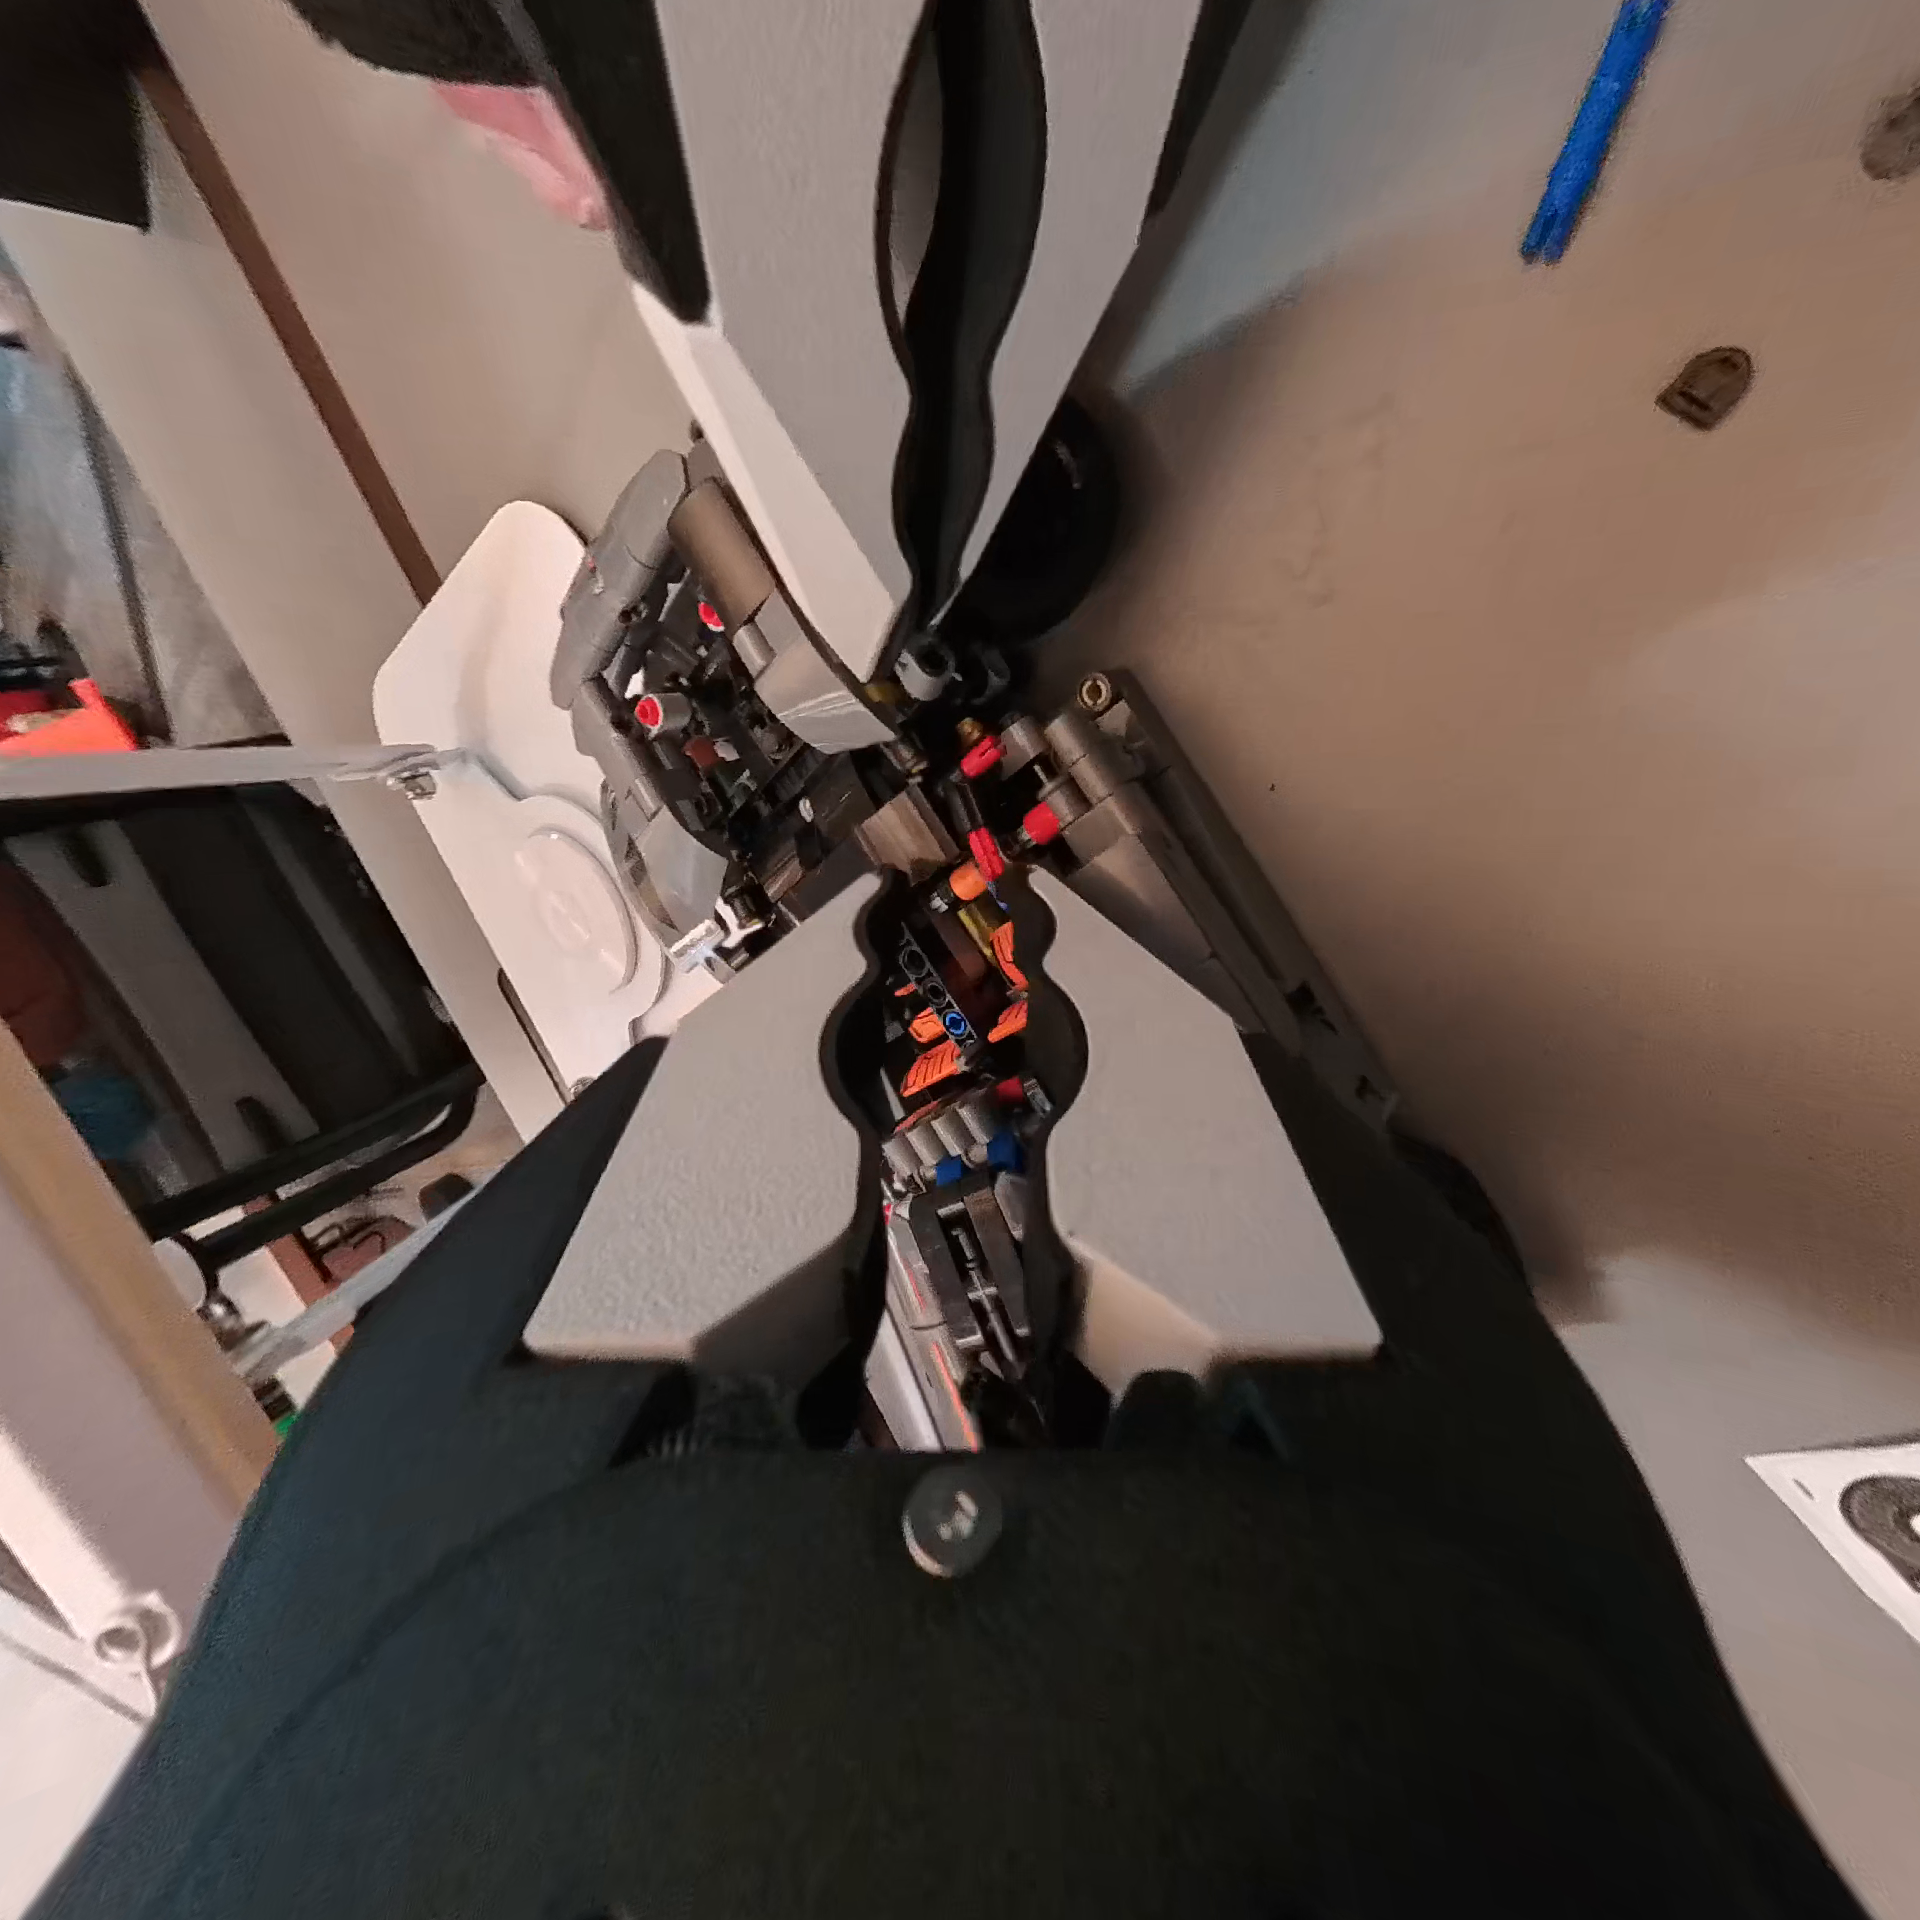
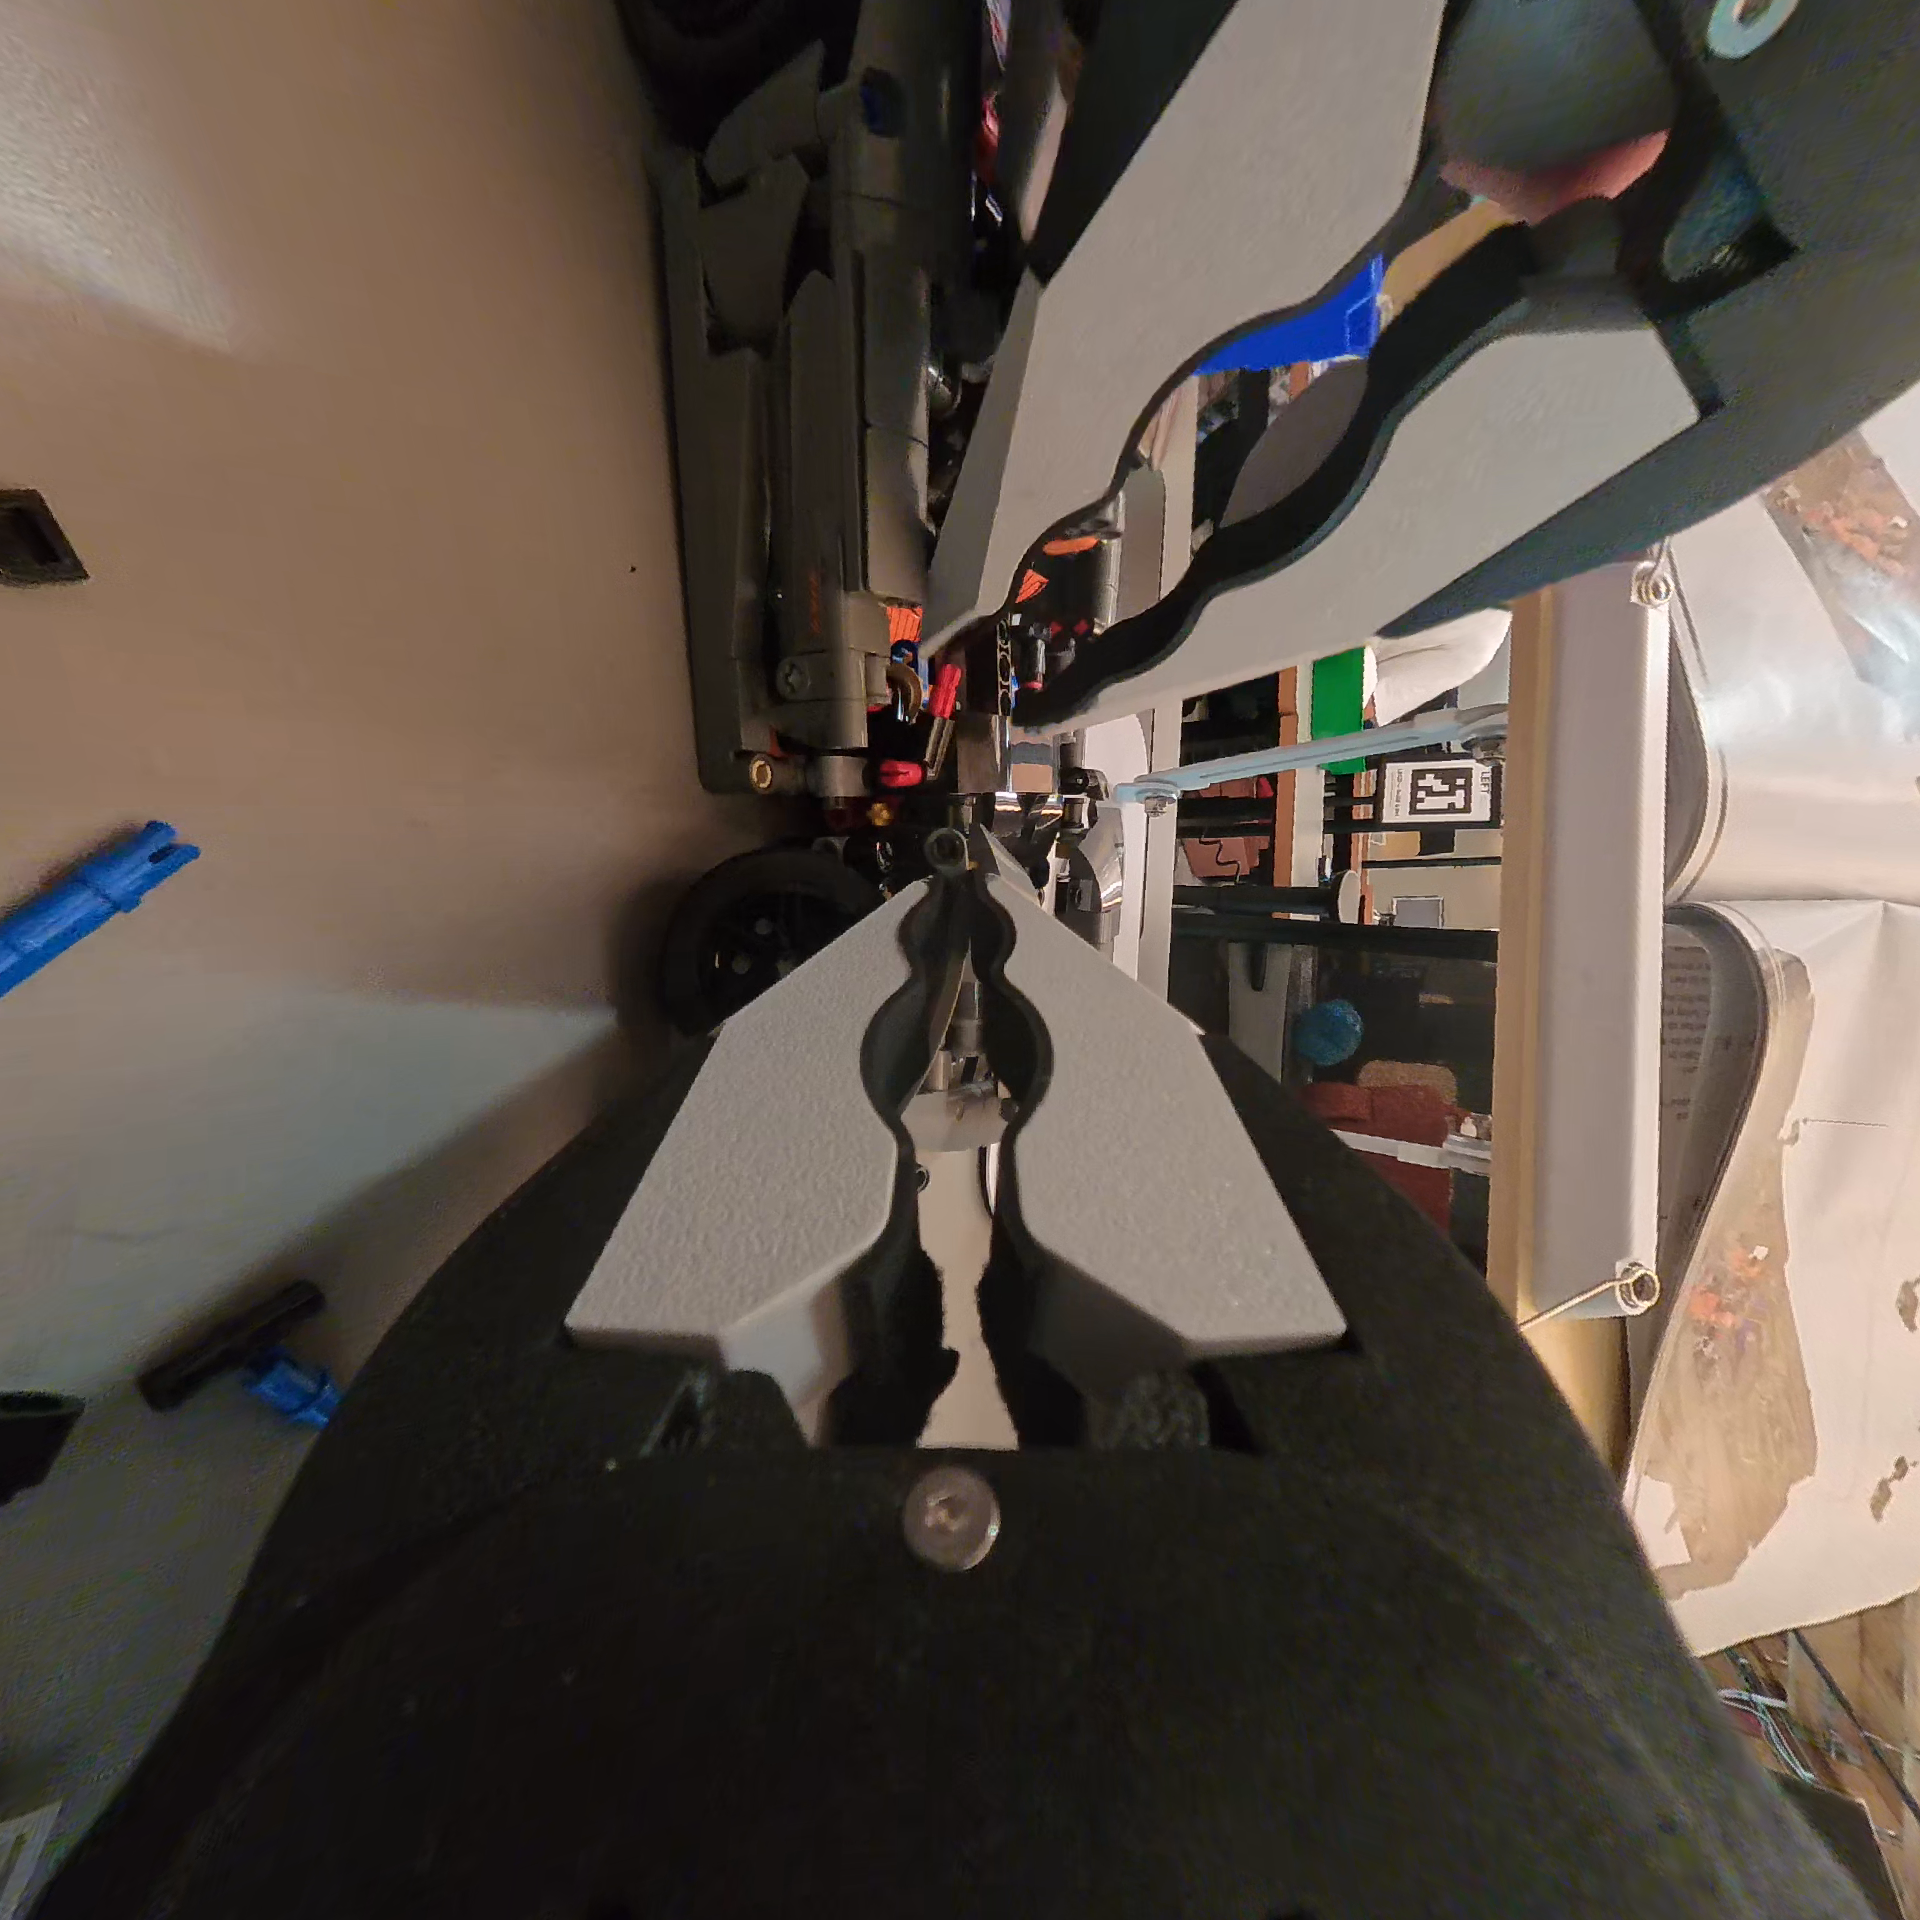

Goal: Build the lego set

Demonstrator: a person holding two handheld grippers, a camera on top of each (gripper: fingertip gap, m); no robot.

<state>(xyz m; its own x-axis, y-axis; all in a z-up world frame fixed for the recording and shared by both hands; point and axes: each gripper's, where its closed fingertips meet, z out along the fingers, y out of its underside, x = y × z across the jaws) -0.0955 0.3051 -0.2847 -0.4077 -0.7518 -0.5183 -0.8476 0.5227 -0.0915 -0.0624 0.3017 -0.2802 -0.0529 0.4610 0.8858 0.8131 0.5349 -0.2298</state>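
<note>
The left gripper [image 1: 951,997] is clamped around the grey lego car [image 1: 727,748], which stretches straight ahead of it above the surface [image 1: 1455,831]. The right gripper [image 2: 961,883] meets the car's end head-on, pinching what looks like a small dark pin [image 2: 948,847].

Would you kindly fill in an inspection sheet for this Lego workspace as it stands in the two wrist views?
Surface: beige tabletop, lit unevenly.
Job's things: grey Lego car model, partly built, with a black wheel and red and orange parts showing.
Clutter: loose blue pin, a black-and-blue piece and small dark pieces on the tabletop.
Grippers: left gripper closed around the model's middle; right gripper pinching a small dark part at the model's end.
Cables: nothing seen for certain.
Surroundings: white tray behind the model, printed sheet, plastic bags, shelving beyond the table edge.
</note>
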